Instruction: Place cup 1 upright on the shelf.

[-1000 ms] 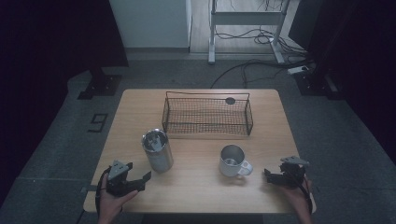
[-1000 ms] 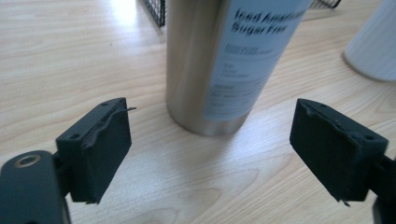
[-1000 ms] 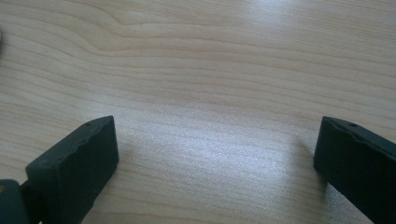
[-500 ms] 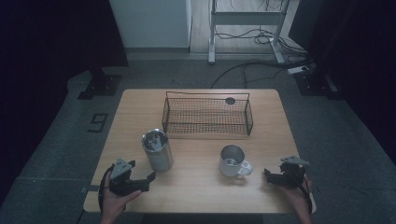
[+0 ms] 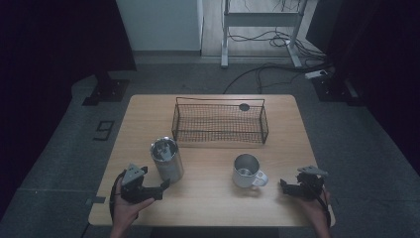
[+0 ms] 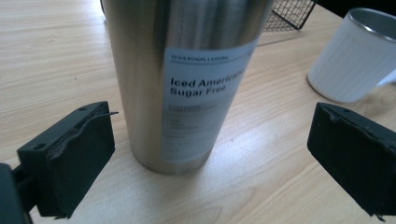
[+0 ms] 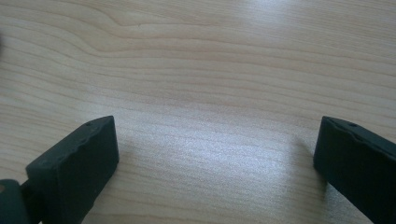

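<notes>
You held your left gripper (image 5: 161, 187) low over the near left part of the wooden table (image 5: 208, 163), its jaws spread wide and pointed at the steel tumbler (image 5: 167, 159). They had just been opening, with nothing gripped between them. Seen along the left gripper (image 6: 205, 158), the tumbler (image 6: 187, 79) stood upright just ahead of the two black pads (image 6: 79, 154), in line with the gap and touching neither. Its white label, reading "Iced Americano Sugar Free", faced you. From above, the tumbler stood on the table's left half, in front of the wire basket (image 5: 220, 124) and apart from it.

Your right gripper (image 5: 289, 187) rested by the table's near right edge, jaws also wide apart. Seen along the right gripper (image 7: 217, 154), bare wood lay between its pads (image 7: 79, 163).

The white mug (image 5: 246, 171) stood between your two hands, nearer the right one, its handle turned toward the right gripper. In the left gripper view the mug (image 6: 357, 58) sat off to the tumbler's right, well clear of it. The wire basket lay across the table's far middle, a small dark disc (image 5: 244, 106) at its far right corner.
</notes>
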